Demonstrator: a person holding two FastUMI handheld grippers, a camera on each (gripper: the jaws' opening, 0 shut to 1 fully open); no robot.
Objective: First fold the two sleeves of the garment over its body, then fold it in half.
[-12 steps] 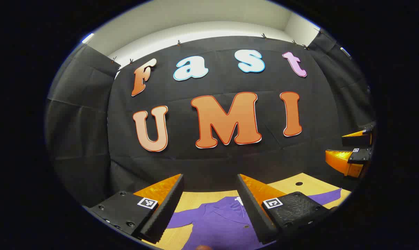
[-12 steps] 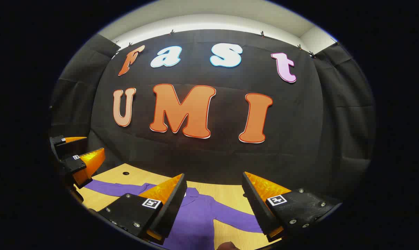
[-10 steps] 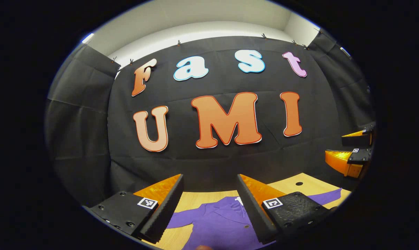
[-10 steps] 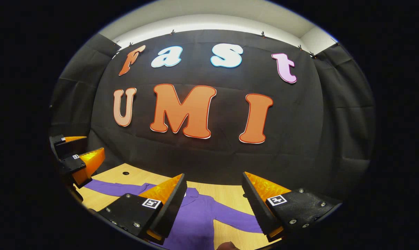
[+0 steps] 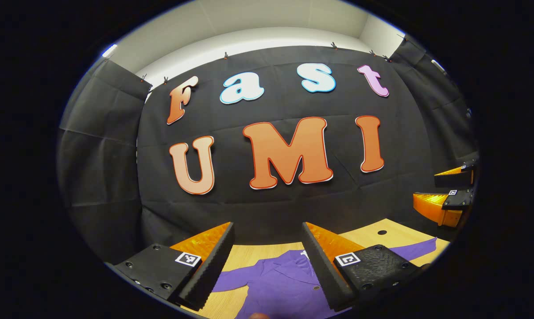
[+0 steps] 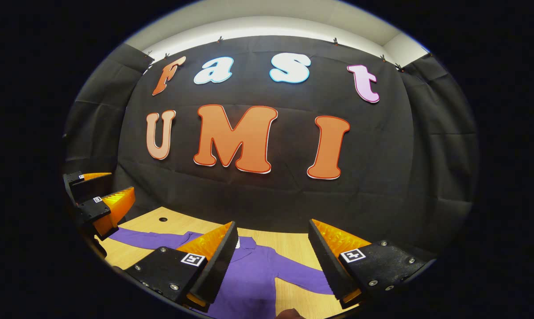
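1. Counted: two grippers, one purple garment with two sleeves, one wooden table, and one small dark hole in the tabletop.
2. The left gripper (image 5: pixel 267 230) is raised above the table with its two fingers spread wide apart and nothing between them; it grips nothing.
3. The right gripper (image 6: pixel 271 228) is likewise held up over the table, its fingers wide apart and bare of any cloth.
4. In the left gripper view the right gripper (image 5: pixel 444 195) appears at the far right edge, above the table's corner; in the right gripper view the left gripper (image 6: pixel 101 195) appears at the far left edge.
5. The purple garment (image 5: pixel 280 283) lies flat on the wooden table (image 5: pixel 249 254), front side up with its collar toward the booth wall, below and beyond both grippers and apart from them.
6. In the left gripper view the collar sits just beside the inner edge of that gripper's right finger, and one sleeve (image 5: pixel 415 249) stretches out flat toward the right.
7. In the right gripper view the garment body shows through the gap between the fingers; one sleeve (image 6: pixel 147 237) runs left under the other gripper, the other sleeve (image 6: pixel 300 277) runs right, both spread out unfolded.
8. The small dark hole (image 6: pixel 163 219) lies in the tabletop beyond the left-running sleeve, near the wall.
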